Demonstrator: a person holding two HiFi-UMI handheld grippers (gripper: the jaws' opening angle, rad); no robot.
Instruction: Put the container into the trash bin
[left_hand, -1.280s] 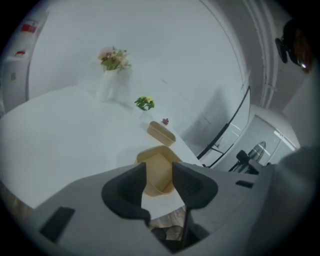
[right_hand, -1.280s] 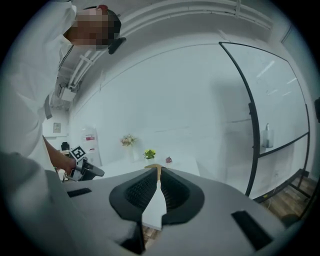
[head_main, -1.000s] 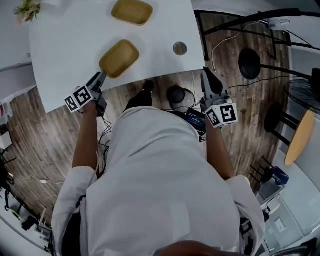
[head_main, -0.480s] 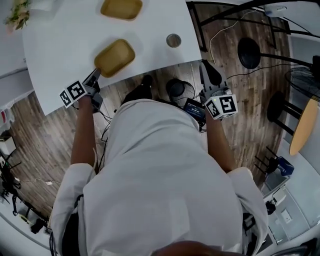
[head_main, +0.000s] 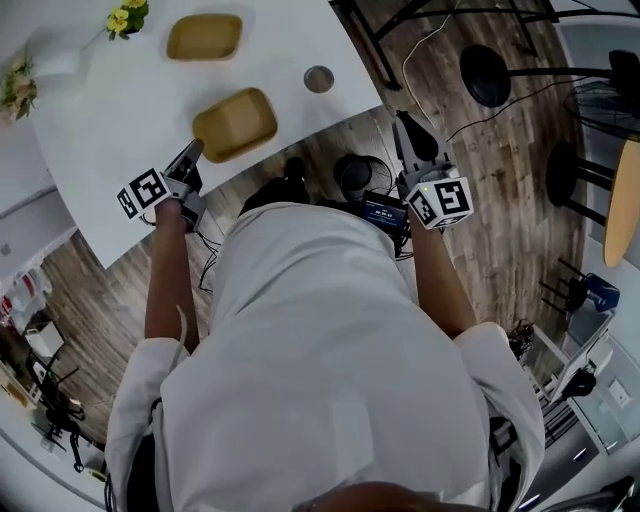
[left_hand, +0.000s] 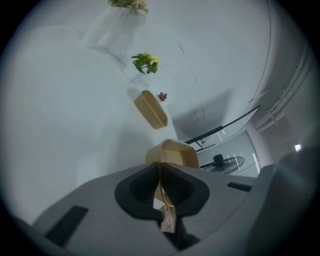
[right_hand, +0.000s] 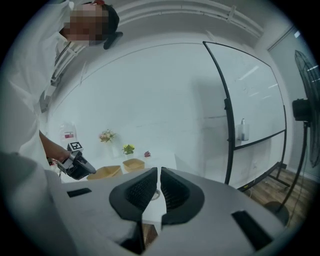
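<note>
At the near edge of the table (head_main: 110, 110): left gripper (head_main: 193, 152) closing on the thin rim of the tan container (head_main: 238, 122), wall pinched between the pads. Looks light, stiff yet crushable. Best held gently at that rim corner and kept level. Beyond the table's right edge: right gripper (head_main: 405, 125) pressed together, empty.

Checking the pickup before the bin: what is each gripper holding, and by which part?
The left gripper, jaws closing, pinches the near container by the thin rim of its nearest end. The right gripper holds nothing.
</note>
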